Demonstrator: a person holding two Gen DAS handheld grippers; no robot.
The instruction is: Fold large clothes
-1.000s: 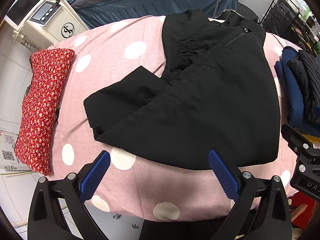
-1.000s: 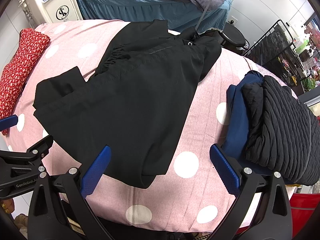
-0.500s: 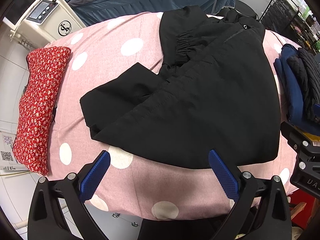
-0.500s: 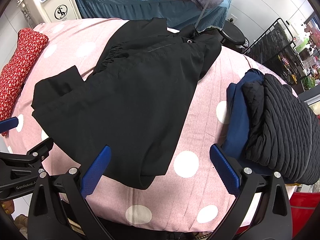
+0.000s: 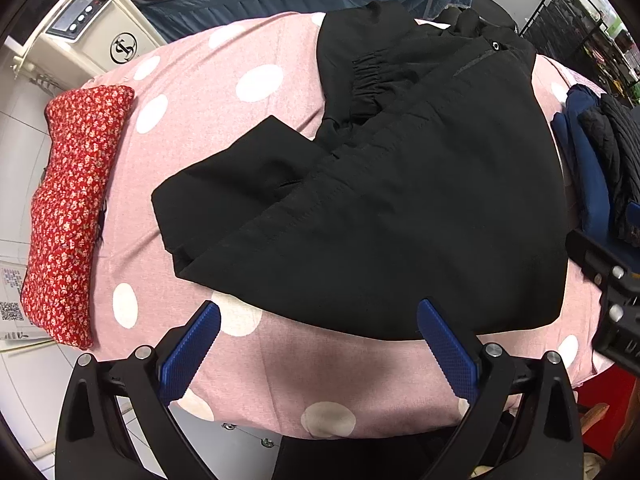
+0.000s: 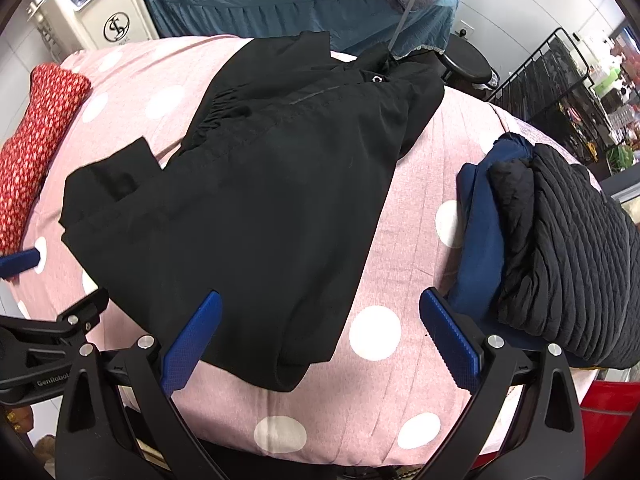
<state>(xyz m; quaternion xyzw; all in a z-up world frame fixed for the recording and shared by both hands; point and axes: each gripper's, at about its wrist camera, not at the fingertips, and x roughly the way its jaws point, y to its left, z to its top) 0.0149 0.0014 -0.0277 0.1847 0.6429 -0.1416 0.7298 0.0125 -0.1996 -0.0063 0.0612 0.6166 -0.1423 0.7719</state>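
Note:
A large black garment (image 5: 400,200) (image 6: 256,200) lies partly folded across the pink polka-dot bed (image 5: 320,368) (image 6: 400,240), one sleeve end sticking out to the left and a gathered cuff near the far side. My left gripper (image 5: 318,344) hovers open over the near edge of the bed, just short of the garment's hem, with nothing between its blue pads. My right gripper (image 6: 320,336) is also open and empty, above the garment's near right corner. Part of the right gripper's frame shows at the right edge of the left wrist view.
A red floral pillow (image 5: 68,216) lies on the bed's left end. A stack of folded dark clothes (image 6: 552,264), navy below and quilted black on top, sits at the right. A white machine (image 5: 100,36), a blue-covered bed (image 6: 304,8) and a black wire rack (image 6: 552,80) stand behind.
Both grippers have drifted slightly closer to the garment and the view has shifted a little; they stay open and the garment has not moved.

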